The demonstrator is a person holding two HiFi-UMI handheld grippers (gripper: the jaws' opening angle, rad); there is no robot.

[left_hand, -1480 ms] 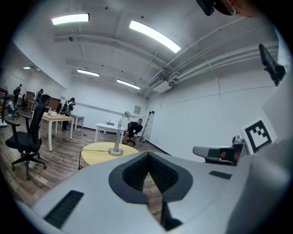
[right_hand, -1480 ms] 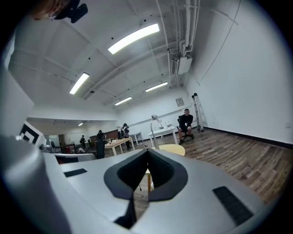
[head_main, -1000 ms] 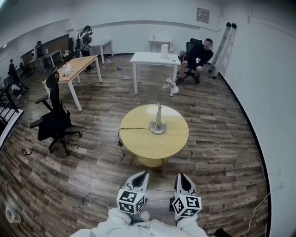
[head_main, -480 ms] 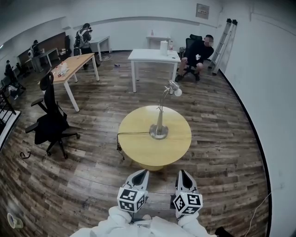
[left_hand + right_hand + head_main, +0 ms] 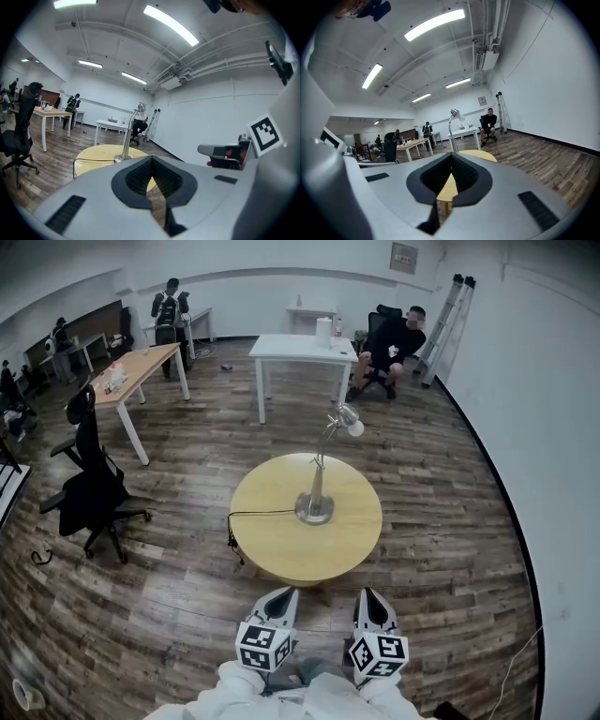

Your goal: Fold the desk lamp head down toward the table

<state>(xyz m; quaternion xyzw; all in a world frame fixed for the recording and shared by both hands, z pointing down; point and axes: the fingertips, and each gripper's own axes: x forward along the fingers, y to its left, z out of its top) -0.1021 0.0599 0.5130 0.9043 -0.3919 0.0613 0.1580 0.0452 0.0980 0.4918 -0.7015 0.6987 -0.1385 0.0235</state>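
Observation:
A silver desk lamp point(image 5: 317, 479) stands upright on a round yellow table point(image 5: 272, 545). Its base point(image 5: 314, 511) is near the table's middle, and its head point(image 5: 350, 419) is raised at the far right on a bent neck. Both grippers are held side by side short of the table's near edge, apart from the lamp. My left gripper point(image 5: 285, 594) is shut with nothing in it. My right gripper point(image 5: 369, 595) is likewise shut and empty. The left gripper view shows the lamp point(image 5: 126, 143) ahead past the left gripper point(image 5: 152, 158). In the right gripper view the lamp point(image 5: 451, 133) rises beyond the right gripper point(image 5: 451, 155).
The lamp's black cable point(image 5: 246, 516) runs left and hangs off the table edge. Behind stand a white table point(image 5: 295, 351), a wooden desk point(image 5: 141, 371) and a black office chair point(image 5: 89, 488). A person point(image 5: 394, 341) sits at the back beside a ladder point(image 5: 448, 315).
Both grippers have come nearer to the round table, which now lies closer below them. Their jaws have stayed shut. The lamp has not moved.

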